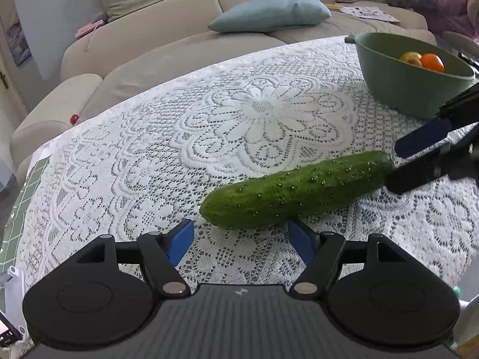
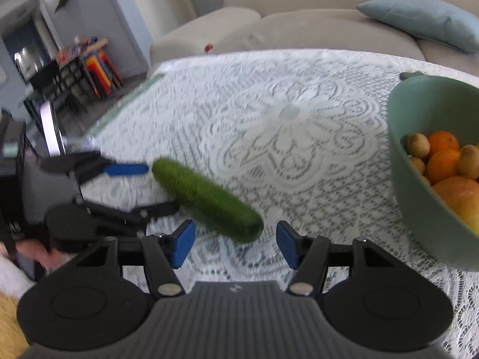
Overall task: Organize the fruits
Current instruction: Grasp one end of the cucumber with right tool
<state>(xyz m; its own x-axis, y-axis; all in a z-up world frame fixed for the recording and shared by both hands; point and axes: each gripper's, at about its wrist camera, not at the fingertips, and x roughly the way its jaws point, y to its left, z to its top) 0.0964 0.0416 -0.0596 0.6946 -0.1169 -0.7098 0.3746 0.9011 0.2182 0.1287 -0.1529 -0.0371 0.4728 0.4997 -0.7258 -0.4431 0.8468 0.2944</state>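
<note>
The cucumber (image 1: 296, 190) lies on the lace tablecloth (image 1: 185, 137), well apart from the green bowl (image 1: 398, 89) at two o'clock, which already holds oranges (image 2: 443, 152) and other fruit; to do this step well, I think one gripper should close near the middle of the cucumber, so it does not tilt when lifted. The left gripper (image 1: 241, 240) stands wide open and empty, just beside the near end; the right gripper (image 2: 235, 243) is also open, with the other end between its pads but not pressed.
</note>
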